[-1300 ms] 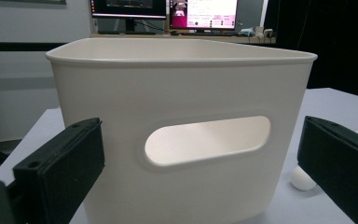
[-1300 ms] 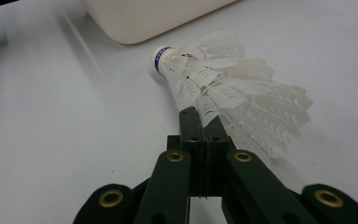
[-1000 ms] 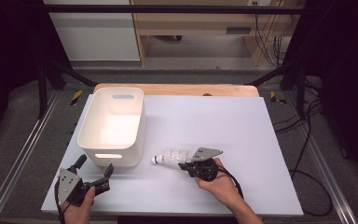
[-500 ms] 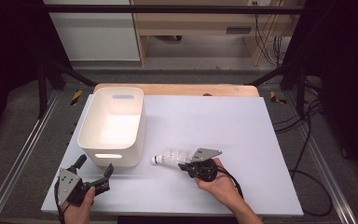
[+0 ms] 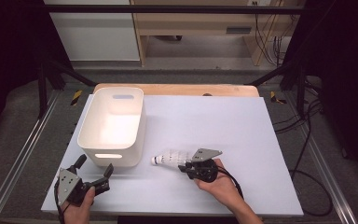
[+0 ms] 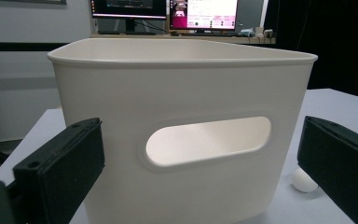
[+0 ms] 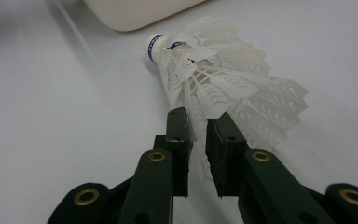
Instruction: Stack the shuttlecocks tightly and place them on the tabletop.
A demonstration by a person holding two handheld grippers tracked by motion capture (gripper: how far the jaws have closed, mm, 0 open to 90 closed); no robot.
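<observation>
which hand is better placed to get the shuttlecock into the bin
Right. Its tongs have just been opening around the shuttlecock feathers. The left tongs are open, facing the bin.

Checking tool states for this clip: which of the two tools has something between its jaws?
The right tool, whose jaws have just been opening around the feathers of the shuttlecock. The left tool stands wide open, facing the white bin.

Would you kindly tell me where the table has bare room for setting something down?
The white table sheet lies bare from the white plastic bin across to its right edge. It is tighter near the front, where the white feather shuttlecock, right gripper and left gripper sit by the bin.
</observation>
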